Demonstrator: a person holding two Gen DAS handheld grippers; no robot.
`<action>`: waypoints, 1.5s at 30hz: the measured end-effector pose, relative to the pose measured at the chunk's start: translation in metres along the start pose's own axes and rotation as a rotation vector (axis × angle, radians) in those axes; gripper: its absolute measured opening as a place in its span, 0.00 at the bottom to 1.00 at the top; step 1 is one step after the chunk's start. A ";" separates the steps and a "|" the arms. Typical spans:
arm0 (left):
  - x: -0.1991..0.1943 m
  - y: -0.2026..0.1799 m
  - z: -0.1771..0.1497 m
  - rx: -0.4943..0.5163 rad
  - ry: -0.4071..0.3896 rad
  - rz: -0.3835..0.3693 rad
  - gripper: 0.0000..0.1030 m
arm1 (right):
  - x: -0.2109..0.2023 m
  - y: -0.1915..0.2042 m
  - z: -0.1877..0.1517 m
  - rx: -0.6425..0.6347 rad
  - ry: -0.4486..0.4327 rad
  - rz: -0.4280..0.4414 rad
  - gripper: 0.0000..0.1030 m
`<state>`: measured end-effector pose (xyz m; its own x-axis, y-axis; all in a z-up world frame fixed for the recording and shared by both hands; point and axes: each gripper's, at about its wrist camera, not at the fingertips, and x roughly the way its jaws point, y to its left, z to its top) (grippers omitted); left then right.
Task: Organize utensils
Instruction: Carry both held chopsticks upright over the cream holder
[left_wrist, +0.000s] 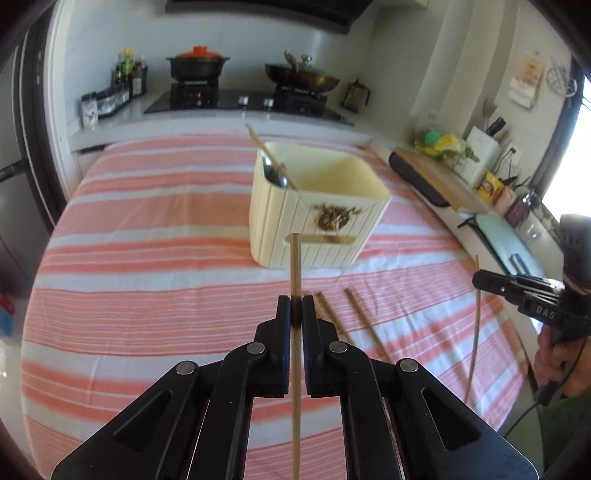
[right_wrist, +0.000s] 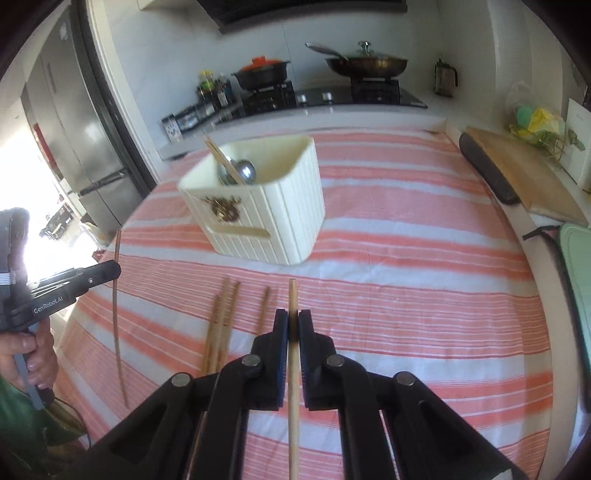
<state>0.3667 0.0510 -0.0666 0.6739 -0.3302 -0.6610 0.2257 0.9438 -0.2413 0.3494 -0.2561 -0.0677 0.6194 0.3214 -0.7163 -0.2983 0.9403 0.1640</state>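
Wooden chopstick (left_wrist: 295, 280) in left tool (left_wrist: 294, 306)

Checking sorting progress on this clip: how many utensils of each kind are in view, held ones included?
Gripped chopsticks: 2, one in left tongs, one in right tongs
Loose chopsticks on cloth: about 4, bunched
Standing chopsticks in holder: at least 1
Spoon: 1
Total: about 8

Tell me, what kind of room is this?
Almost certainly a home kitchen: a gas stove with a lidded pan at the back, a cutting board on the counter, and a fridge at the side.
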 end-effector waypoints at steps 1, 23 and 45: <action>-0.014 -0.004 0.002 0.001 -0.031 -0.010 0.04 | -0.015 0.004 0.001 -0.008 -0.029 0.010 0.06; -0.094 -0.032 0.009 0.085 -0.246 0.033 0.04 | -0.120 0.055 0.017 -0.112 -0.341 0.000 0.06; -0.047 -0.005 0.157 -0.047 -0.456 0.043 0.03 | -0.082 0.064 0.164 -0.120 -0.594 -0.057 0.06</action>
<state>0.4440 0.0635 0.0775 0.9250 -0.2416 -0.2932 0.1662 0.9513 -0.2596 0.3980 -0.2036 0.1130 0.9258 0.3108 -0.2150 -0.3110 0.9498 0.0337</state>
